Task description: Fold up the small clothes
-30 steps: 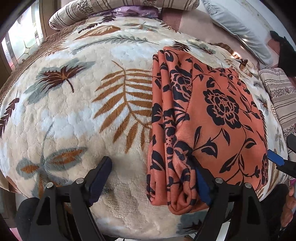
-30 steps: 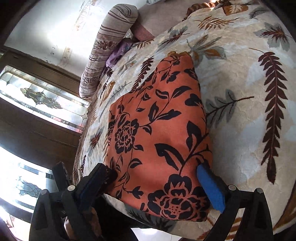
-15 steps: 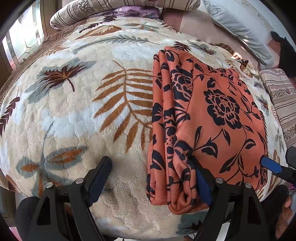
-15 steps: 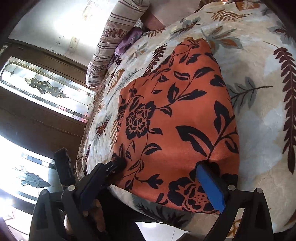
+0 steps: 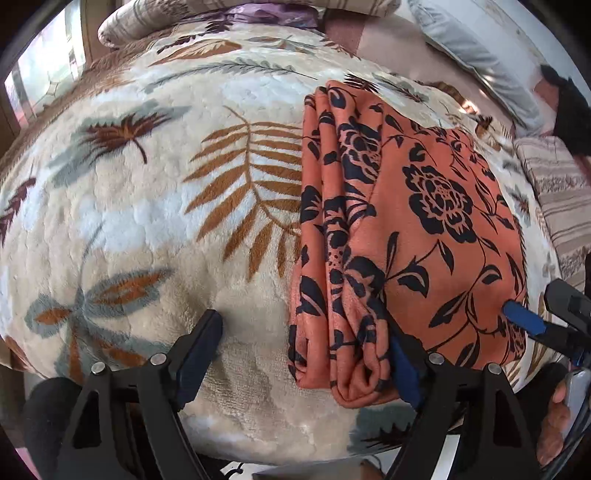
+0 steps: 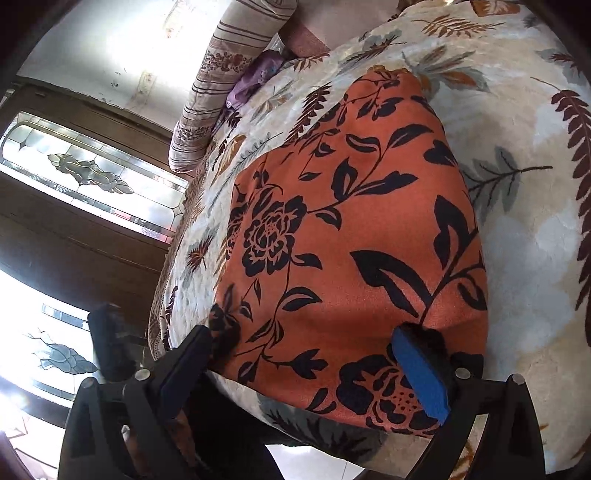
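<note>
An orange garment with black flowers lies folded on a cream leaf-print blanket, with stacked folds along its left side. My left gripper is open wide at the garment's near left corner. Its right finger is against the folded edge and its left finger rests on bare blanket. In the right wrist view the garment fills the middle. My right gripper is open over its near edge, with the blue pad on top of the cloth. That same pad shows at the garment's near right corner.
Striped pillows, a grey pillow and a purple cloth lie at the far end of the bed. The bed's near edge is just below both grippers. A wooden door with patterned glass stands beside the bed. A hand holds the right gripper.
My right gripper has moved forward and a little down, so that its blue pad now sits on the garment's near edge. The left gripper and the garment have stayed put.
</note>
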`<state>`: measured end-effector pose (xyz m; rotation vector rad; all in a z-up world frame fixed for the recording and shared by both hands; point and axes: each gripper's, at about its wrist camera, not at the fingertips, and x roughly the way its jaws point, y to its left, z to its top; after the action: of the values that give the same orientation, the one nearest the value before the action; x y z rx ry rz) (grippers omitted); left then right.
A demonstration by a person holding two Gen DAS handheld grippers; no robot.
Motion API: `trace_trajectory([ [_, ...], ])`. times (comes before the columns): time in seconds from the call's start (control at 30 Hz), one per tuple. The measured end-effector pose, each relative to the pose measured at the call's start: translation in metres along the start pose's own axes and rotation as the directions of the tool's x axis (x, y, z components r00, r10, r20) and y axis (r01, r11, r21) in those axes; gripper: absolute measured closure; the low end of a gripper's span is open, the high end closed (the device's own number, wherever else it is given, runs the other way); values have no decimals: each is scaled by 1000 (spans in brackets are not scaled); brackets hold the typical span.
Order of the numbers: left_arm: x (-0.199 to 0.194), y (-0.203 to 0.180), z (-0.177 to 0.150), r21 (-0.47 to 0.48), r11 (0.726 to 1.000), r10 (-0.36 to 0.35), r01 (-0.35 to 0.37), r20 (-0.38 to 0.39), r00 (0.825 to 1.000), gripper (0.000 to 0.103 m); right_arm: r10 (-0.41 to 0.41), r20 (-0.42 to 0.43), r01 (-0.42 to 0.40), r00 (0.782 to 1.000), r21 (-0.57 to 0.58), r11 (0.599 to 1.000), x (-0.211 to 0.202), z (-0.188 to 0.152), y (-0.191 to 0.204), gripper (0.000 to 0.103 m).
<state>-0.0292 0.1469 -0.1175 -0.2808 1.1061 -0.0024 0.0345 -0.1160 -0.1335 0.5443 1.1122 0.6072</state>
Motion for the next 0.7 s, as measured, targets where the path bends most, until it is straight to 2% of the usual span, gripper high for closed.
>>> trace_trajectory([
  [0.1, -2, -7, -1, 43, 999, 26, -27, 11, 1000, 18, -4, -10, 4, 1000, -10, 1000, -1, 0, 2, 4],
  [0.4, 0, -5, -2, 44, 999, 5, -5, 16, 1000, 18, 1, -24, -1, 1000, 11, 1000, -5, 4, 3, 4],
  [0.47, -1, -4, -4, 44, 999, 5, -6, 23, 1000, 18, 35, 5, -36, 999, 19, 999, -14, 12, 8, 4],
  [0.57, 0, -4, -5, 45, 999, 6, -7, 28, 1000, 18, 36, 58, -37, 998, 8, 999, -25, 34, 14, 4],
  [0.7, 0, -3, -6, 46, 999, -5, 4, 29, 1000, 17, 36, 55, -39, 998, 56, 998, -13, 58, 2, 4],
])
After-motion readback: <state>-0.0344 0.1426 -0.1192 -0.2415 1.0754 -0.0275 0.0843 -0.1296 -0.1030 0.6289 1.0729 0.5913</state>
